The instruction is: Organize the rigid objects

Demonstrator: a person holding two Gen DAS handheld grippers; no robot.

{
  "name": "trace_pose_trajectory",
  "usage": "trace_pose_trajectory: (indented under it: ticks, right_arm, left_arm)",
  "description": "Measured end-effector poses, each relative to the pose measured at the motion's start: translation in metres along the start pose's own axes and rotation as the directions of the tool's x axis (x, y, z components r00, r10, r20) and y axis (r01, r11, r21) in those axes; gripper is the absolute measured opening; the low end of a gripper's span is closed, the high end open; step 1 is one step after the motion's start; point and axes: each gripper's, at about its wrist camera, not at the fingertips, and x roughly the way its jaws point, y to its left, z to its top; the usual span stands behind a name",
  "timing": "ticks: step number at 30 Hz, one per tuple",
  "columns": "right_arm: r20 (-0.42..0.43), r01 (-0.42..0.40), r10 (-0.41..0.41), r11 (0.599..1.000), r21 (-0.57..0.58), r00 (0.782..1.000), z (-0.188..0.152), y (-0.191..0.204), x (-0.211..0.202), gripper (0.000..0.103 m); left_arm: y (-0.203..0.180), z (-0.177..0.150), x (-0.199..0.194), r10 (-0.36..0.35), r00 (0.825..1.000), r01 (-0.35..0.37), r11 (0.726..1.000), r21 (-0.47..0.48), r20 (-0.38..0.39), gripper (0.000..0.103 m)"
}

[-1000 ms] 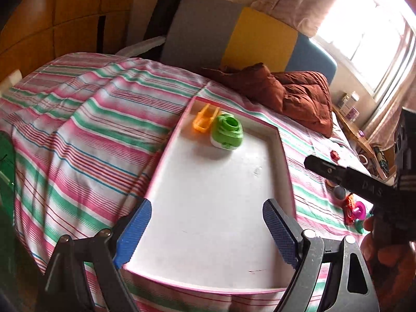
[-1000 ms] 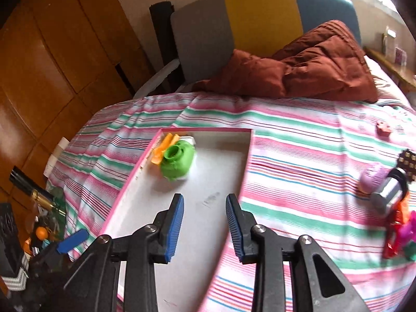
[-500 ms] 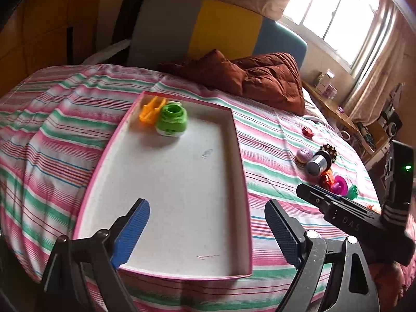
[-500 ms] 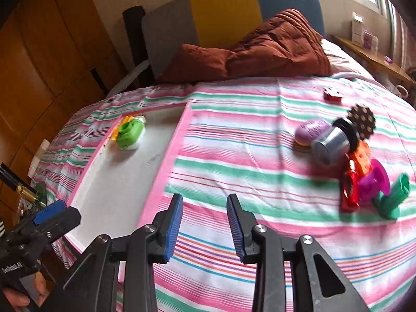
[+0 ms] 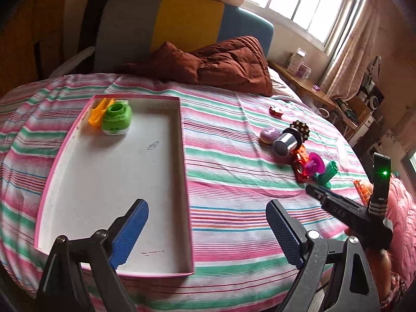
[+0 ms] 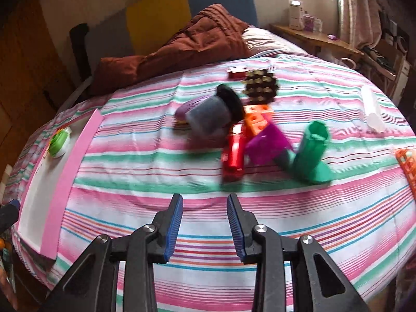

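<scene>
Both grippers empty — left gripper (image 5: 206, 230) jaws just widened, nothing between them; right gripper (image 6: 204, 230) part-open over bare bedspread (image 6: 182, 182). Toy cluster lies ahead, tray (image 5: 186, 182) well left. We go for the outlying green piece (image 6: 310, 153) — spread wider first.

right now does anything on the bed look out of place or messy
Yes. Only two toys sit in the pink tray; the rest lie jumbled on the striped sheet, the silver cup tipped on its side against the red piece.
</scene>
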Motion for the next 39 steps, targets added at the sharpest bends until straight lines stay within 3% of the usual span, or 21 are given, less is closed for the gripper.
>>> trace_pose_trajectory:
  ticks: [6, 12, 23, 27, 33, 39]
  right_arm:
    - [0.074, 0.147, -0.161, 0.975, 0.167, 0.984, 0.003, -0.064, -0.01, 0.04]
    - [0.077, 0.126, -0.144, 0.97, 0.206, 0.987, 0.005, -0.092, 0.002, 0.041]
    - [0.111, 0.062, -0.082, 0.983, 0.17, 0.99, 0.026, -0.093, 0.028, 0.038]
    - [0.14, 0.066, -0.09, 0.984, 0.168, 0.986, 0.027, -0.1, 0.024, 0.03]
    - [0.179, 0.144, -0.185, 0.965, 0.218, 0.966, 0.022, -0.118, 0.011, 0.03]
    - [0.202, 0.117, -0.171, 0.96, 0.254, 0.964, 0.013, -0.126, 0.01, 0.03]
  left_arm:
    - [-0.023, -0.001, 0.011, -0.053, 0.998, 0.053, 0.998, 0.026, -0.022, 0.095]
    - [-0.042, -0.007, 0.017, -0.064, 0.997, 0.066, 0.996, 0.061, -0.038, 0.095]
    - [-0.059, -0.012, 0.028, -0.039, 0.997, 0.046, 0.994, 0.1, -0.071, 0.095]
    - [-0.07, -0.01, 0.035, -0.038, 0.996, 0.048, 0.991, 0.128, -0.082, 0.095]
    - [-0.098, -0.001, 0.05, -0.068, 0.992, 0.085, 0.984, 0.159, -0.111, 0.095]
    - [-0.138, 0.009, 0.087, -0.103, 0.984, 0.129, 0.975, 0.18, -0.146, 0.095]
